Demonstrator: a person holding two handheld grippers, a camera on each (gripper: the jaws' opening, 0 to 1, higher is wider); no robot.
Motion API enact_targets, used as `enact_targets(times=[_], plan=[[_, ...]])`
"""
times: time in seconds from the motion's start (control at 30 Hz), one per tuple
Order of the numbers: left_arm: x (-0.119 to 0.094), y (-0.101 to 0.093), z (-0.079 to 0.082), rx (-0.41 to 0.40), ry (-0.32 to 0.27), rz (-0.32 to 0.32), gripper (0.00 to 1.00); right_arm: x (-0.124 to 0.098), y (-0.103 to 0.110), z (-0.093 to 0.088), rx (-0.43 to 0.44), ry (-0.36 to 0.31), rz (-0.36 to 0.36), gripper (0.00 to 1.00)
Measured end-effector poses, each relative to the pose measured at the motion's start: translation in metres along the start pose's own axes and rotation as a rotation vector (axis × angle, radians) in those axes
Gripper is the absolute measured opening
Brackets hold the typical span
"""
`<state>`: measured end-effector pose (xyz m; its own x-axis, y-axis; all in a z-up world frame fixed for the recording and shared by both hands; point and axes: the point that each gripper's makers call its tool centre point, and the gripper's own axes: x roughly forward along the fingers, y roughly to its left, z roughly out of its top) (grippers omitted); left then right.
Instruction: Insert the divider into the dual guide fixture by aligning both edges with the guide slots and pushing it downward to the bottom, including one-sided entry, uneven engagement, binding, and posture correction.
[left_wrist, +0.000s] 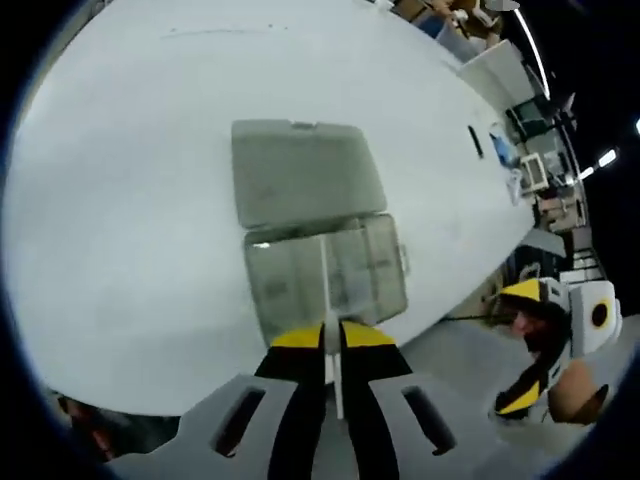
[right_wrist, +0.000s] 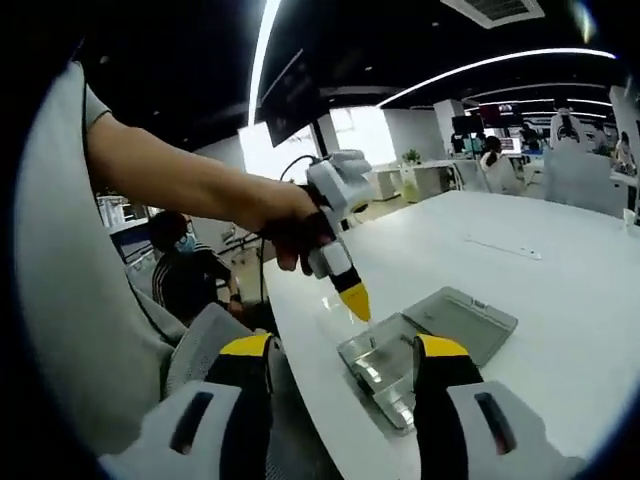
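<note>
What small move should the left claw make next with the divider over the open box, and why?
Probably ease the left claw straight down, keeping the divider upright. Its jaws are shut on the thin white strip, which stands across the middle of the clear box; whether both edges sit in their slots cannot be told. The right claw hangs open.

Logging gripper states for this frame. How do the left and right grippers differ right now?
The left gripper is shut on the thin divider; the right gripper is open and holds nothing. The left gripper hangs over the open clear box on the table; the right gripper sits back off the table's edge, beside the box. Both have black jaws with yellow tips.
</note>
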<state>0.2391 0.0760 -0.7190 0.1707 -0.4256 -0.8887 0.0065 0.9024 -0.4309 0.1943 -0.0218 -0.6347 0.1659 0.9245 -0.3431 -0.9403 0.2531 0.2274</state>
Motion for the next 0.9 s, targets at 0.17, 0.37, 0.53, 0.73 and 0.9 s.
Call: enact_targets(times=[0.17, 0.37, 0.53, 0.73, 0.9], plan=[[0.003, -0.001, -0.001, -0.021, 0.015, 0.003, 0.01, -0.002, -0.002, -0.002, -0.029, 0.013, -0.007, 0.53], [0.006, -0.001, 0.001, -0.053, 0.02, -0.001, 0.01, -0.004, -0.001, 0.001, -0.031, -0.015, 0.001, 0.55], [0.011, 0.0, 0.001, -0.066, 0.033, 0.006, 0.01, -0.005, -0.003, -0.002, -0.06, 0.005, -0.006, 0.55], [0.017, -0.002, 0.001, -0.069, 0.041, 0.016, 0.01, -0.003, -0.003, -0.007, -0.1, 0.04, -0.007, 0.55], [0.021, 0.001, 0.002, -0.08, 0.05, 0.019, 0.01, -0.002, -0.002, -0.009, -0.11, 0.05, -0.002, 0.55]])
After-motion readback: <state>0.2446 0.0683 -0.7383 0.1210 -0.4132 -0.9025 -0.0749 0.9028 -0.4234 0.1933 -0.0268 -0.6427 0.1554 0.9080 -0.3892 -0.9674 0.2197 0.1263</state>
